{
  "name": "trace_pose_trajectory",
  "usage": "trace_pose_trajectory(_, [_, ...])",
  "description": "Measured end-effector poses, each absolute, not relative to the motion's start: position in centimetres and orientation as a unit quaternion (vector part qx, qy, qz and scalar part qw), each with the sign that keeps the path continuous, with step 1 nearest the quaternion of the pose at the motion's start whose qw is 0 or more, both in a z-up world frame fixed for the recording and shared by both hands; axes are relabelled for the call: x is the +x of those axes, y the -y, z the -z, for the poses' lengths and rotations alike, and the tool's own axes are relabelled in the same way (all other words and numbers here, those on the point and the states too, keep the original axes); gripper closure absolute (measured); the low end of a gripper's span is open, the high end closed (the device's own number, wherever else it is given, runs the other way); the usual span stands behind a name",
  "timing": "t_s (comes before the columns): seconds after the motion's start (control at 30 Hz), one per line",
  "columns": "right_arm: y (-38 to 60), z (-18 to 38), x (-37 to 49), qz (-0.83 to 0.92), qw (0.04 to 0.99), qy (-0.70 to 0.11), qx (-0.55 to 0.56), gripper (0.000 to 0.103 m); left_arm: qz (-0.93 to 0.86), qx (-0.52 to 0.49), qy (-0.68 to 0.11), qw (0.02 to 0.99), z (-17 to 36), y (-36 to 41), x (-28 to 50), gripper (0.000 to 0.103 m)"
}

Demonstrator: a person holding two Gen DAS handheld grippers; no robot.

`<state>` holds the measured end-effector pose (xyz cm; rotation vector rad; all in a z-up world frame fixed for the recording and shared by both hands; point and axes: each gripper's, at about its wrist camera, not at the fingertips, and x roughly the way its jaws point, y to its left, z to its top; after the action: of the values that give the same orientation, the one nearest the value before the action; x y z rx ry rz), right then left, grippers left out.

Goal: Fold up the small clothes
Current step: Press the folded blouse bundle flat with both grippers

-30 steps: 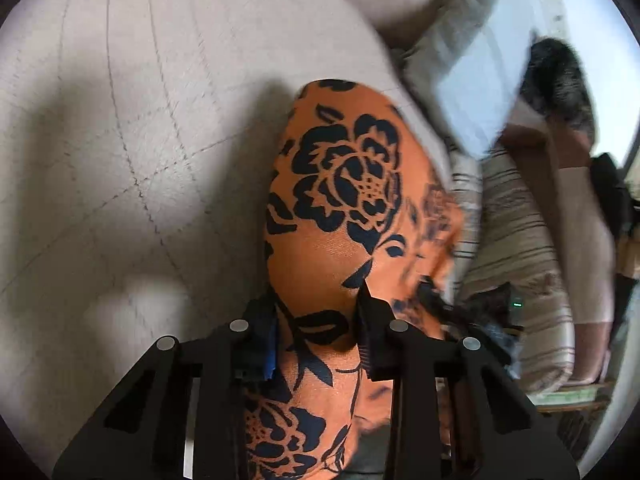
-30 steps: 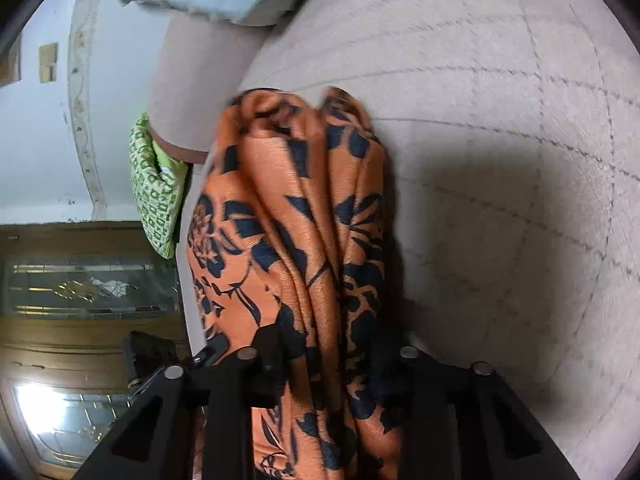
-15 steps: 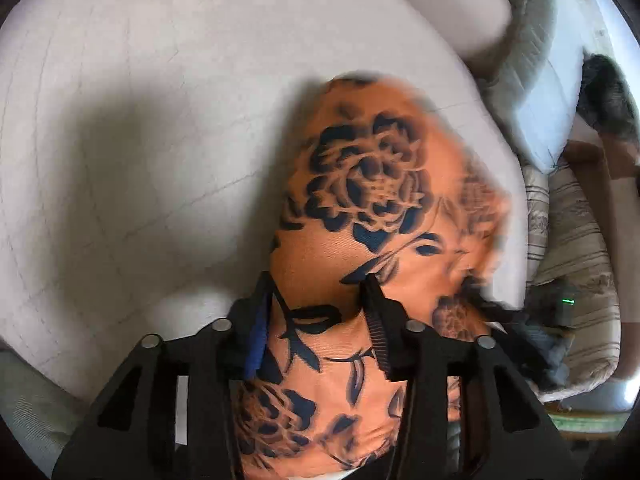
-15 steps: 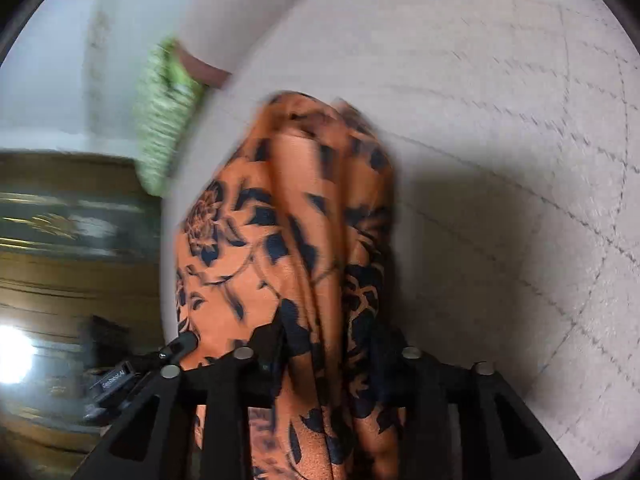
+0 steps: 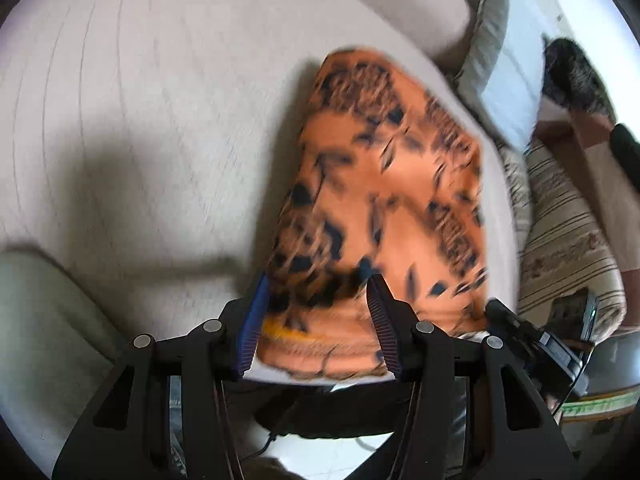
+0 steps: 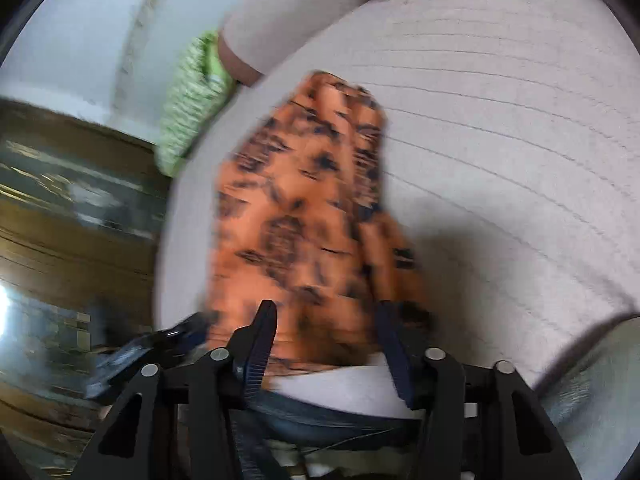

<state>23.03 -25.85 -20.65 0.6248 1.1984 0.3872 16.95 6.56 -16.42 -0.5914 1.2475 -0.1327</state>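
Observation:
An orange garment with a black flower print [image 5: 384, 200] lies flat on the pale quilted cushion [image 5: 140, 120], blurred by motion. My left gripper [image 5: 318, 286] is open, its jaws spread just over the garment's near edge, holding nothing. In the right wrist view the same garment [image 6: 304, 224] lies on the cushion [image 6: 500, 140]. My right gripper [image 6: 326, 312] is open too, its jaws apart above the garment's near end. The other gripper shows at the edge of each view [image 5: 536, 344] [image 6: 136, 356].
A grey pillow [image 5: 500, 80] and a striped cushion [image 5: 560, 216] lie to the right of the left wrist view. A green patterned cushion [image 6: 192, 100] and a wooden cabinet [image 6: 60, 208] lie to the left of the right wrist view. A pale green armrest [image 5: 44, 320] is near.
Both grippers have opened and let go of the garment, which now lies flat on the cushion. Both have drawn back toward the cushion's near edge.

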Motion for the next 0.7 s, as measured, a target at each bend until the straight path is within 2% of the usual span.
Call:
trace_pose_trajectory(0.03, [25.5, 21.3, 23.1, -0.184, 0.754, -0.562, 0.285, 0.086, 0.053, -0.27, -0.583, 0.765, 17.0, -6.3, 16.8, 0.053])
trace_pose_trajectory(0.07, [25.4, 21.2, 22.8, -0.182, 0.756, -0.562, 0.281, 0.089, 0.045, -0.268, -0.589, 0.761, 17.4, -6.1, 16.5, 0.053])
trace_pose_trajectory(0.2, [25.2, 19.5, 22.0, -0.139, 0.787, -0.552, 0.238, 0.09, 0.046, -0.246, -0.583, 0.773, 17.1, -5.2, 15.2, 0.053])
trace_pose_trajectory(0.27, [25.0, 20.7, 22.5, -0.125, 0.785, -0.562, 0.229, 0.09, 0.038, -0.227, -0.591, 0.773, 18.1, -4.7, 15.3, 0.052])
trace_pose_trajectory(0.37, [25.1, 23.0, 22.6, -0.116, 0.771, -0.573, 0.251, 0.09, 0.031, -0.24, -0.605, 0.759, 19.4, -4.9, 15.7, 0.051])
trace_pose_trajectory(0.5, [26.3, 22.7, 22.0, -0.132, 0.763, -0.564, 0.286, 0.09, 0.034, -0.225, -0.594, 0.771, 18.7, -5.1, 15.1, 0.051])
trace_pose_trajectory(0.63, [27.6, 21.0, 20.6, -0.153, 0.763, -0.545, 0.312, 0.085, 0.044, -0.223, -0.579, 0.783, 17.0, -5.2, 14.2, 0.051])
trace_pose_trajectory(0.67, [27.7, 20.3, 20.5, -0.154, 0.77, -0.536, 0.312, 0.082, 0.048, -0.228, -0.571, 0.787, 16.2, -5.4, 14.0, 0.051])
trace_pose_trajectory(0.7, [28.0, 19.7, 20.1, -0.155, 0.776, -0.527, 0.31, 0.073, 0.048, -0.23, -0.563, 0.792, 15.6, -5.4, 13.8, 0.051])
